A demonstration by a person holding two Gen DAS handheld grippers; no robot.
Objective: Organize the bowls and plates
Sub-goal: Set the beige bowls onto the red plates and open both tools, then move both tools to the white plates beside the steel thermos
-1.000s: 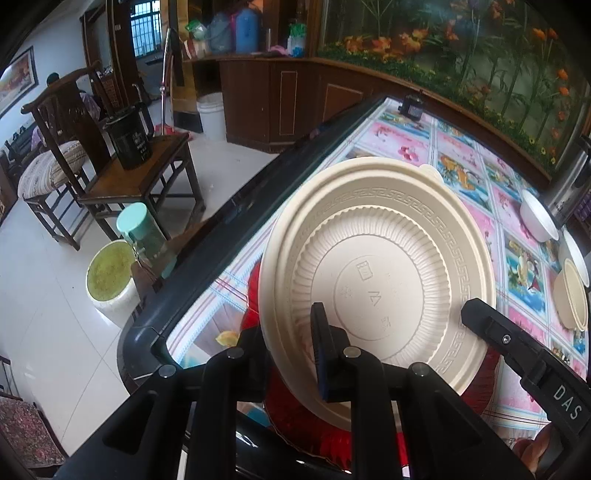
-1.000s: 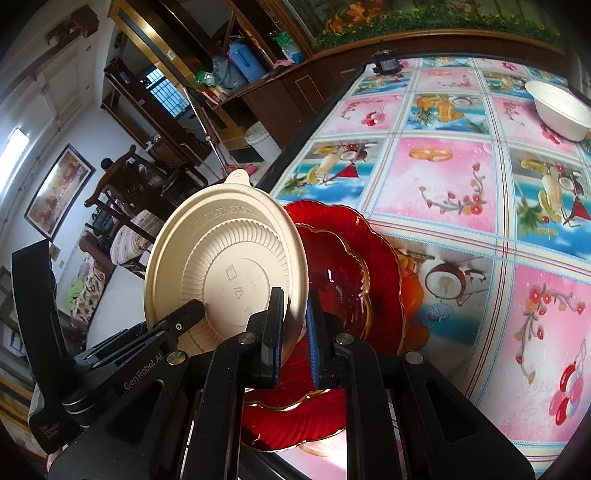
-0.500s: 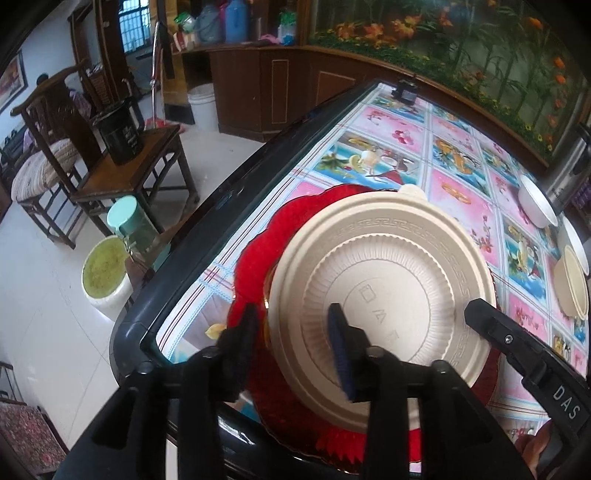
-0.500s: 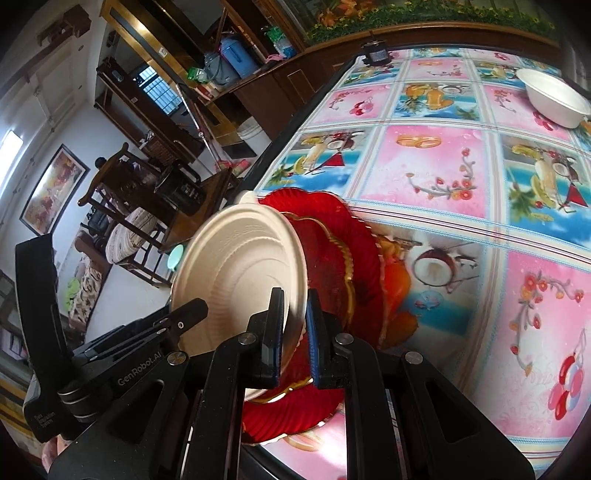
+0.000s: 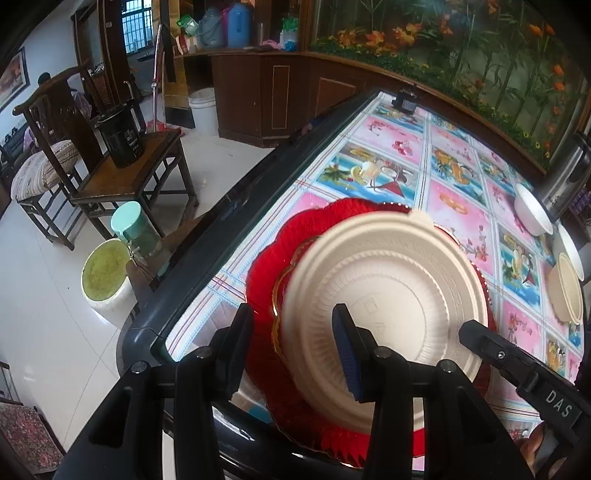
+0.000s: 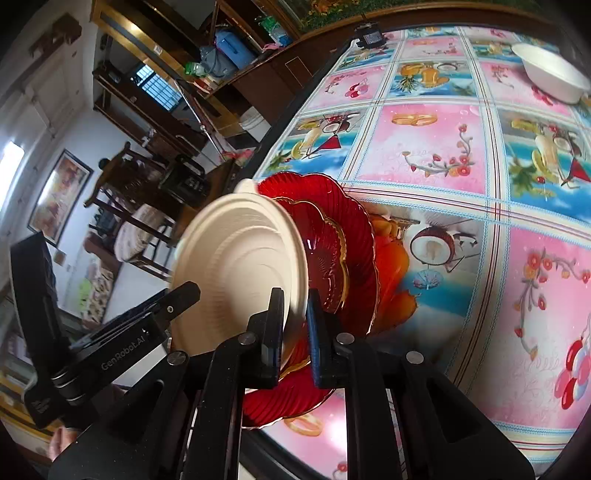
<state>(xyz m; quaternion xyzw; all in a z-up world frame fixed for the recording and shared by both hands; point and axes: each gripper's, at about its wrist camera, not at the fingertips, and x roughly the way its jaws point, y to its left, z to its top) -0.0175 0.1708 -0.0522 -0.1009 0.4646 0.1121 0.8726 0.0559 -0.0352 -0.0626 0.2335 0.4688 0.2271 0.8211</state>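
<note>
The right gripper (image 6: 295, 328) is pinched on the near rim of the beige plate (image 6: 236, 273), one finger on each face of the rim. The plate is tilted, its underside up, its far edge lowered over the red plates (image 6: 332, 236). The left gripper (image 5: 293, 339) has just been opening and now stands spread: the plate's left edge lies between its fingers (image 5: 347, 354), and neither pad presses on it. In the left wrist view the beige plate (image 5: 384, 306) covers most of the small red plate (image 5: 286, 273), which has a gold rim, and this sits on a large red plate (image 5: 266, 254) with a scalloped edge. The stack lies at the near corner of the table (image 5: 207, 254), on a tablecloth (image 6: 443, 147) of pink and blue picture squares. Well apart, at the far right of the table, stand a white bowl (image 5: 530, 214) and, nearer, a beige bowl (image 5: 567, 291); whether the two touch cannot be told. A small black device (image 6: 369, 36) rests at the table's far edge. Beyond the table, on the floor, are a wooden stool (image 5: 129, 184) bearing a black bucket (image 5: 123, 140), and a white pail (image 5: 105, 275).
</note>
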